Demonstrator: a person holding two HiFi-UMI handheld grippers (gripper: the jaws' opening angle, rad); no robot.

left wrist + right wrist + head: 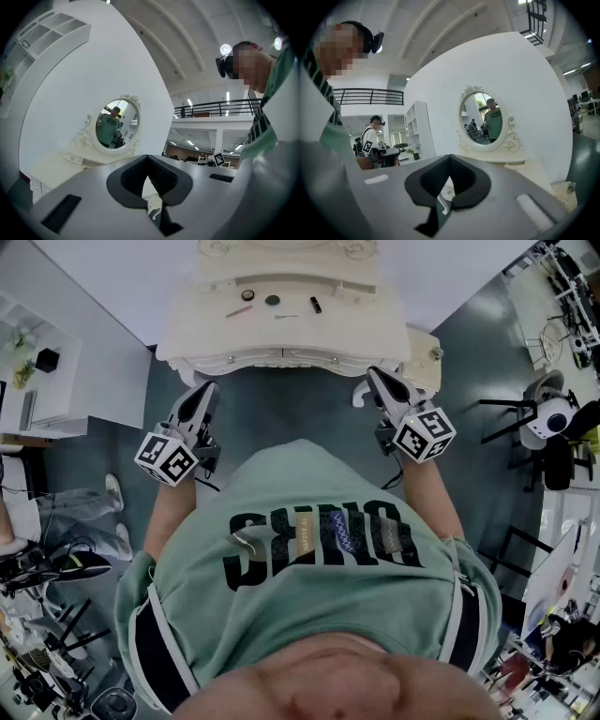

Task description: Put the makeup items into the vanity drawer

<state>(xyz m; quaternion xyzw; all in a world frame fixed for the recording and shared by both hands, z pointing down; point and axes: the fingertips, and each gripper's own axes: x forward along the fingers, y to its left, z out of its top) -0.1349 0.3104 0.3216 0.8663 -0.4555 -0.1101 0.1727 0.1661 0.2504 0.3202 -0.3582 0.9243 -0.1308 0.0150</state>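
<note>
pencil [239, 310]: on the table [375, 329], left of middle.
round case [272, 300]: just right of the pencil.
small tube [316, 305]: right of the round case, apart.
mirror [483, 117]: upright at the table's back edge.
left gripper [208, 388]: before the front-left corner.
right gripper [373, 374]: before the front-right corner.

Makeup items [272, 300] too small

White wall [93, 70], dark floor [281, 413] — open white shelving [419, 126]
</note>
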